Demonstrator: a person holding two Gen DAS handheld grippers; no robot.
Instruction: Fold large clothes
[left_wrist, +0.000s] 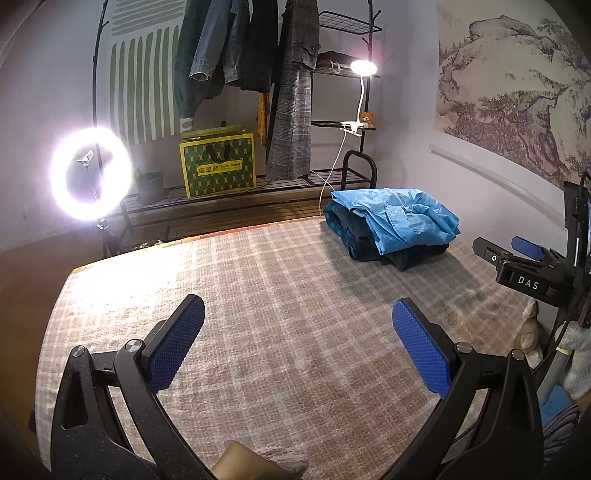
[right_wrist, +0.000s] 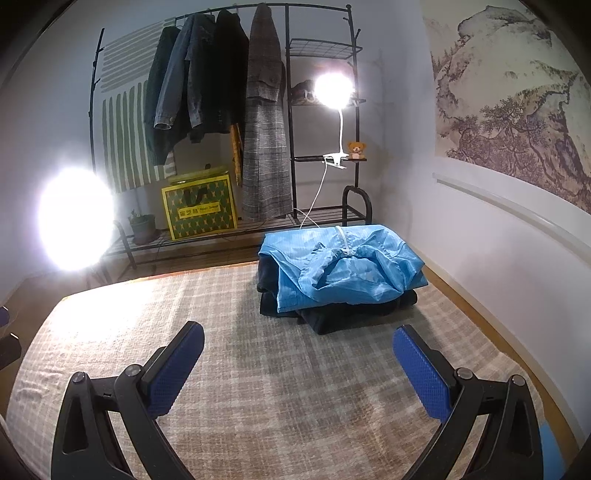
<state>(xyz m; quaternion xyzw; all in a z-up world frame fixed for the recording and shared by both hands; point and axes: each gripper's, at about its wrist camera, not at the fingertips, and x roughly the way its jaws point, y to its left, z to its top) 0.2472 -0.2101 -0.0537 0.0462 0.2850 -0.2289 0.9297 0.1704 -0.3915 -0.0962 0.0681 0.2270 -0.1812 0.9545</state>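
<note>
Nearest the lens in each wrist view are the blue-padded fingers of the tongs. The left tongs (left_wrist: 298, 314) are spread wide and grasp nothing, held above a checked beige cover (left_wrist: 258, 295) that lies over a broad flat surface, probably a bed, though its edges are too distorted to be sure. The right tongs (right_wrist: 298, 341) are likewise released and empty over the same cover (right_wrist: 240, 350). In the left wrist view the right tongs (left_wrist: 513, 254) also show at the far right edge, with a white-gloved hand (left_wrist: 578, 354) below them.

The folded clothes sit in a stack at the far right part of the cover, well apart from both tongs. On top lies a light blue jacket (right_wrist: 343, 266), somewhat rumpled, its white zip facing the rack; in the left wrist view the same jacket (left_wrist: 402, 218) overhangs the pile. Beneath it are dark garments (right_wrist: 332, 314), folded, touching the cover.

Beyond the cover stands a black clothes rack (right_wrist: 317, 48) with hanging coats (right_wrist: 264, 122), a yellow and green bag (right_wrist: 201, 208) on its lower shelf, a clip-on lamp (right_wrist: 332, 90), and a small teddy bear (right_wrist: 356, 149). A ring light (left_wrist: 90, 173) glares at the left.
</note>
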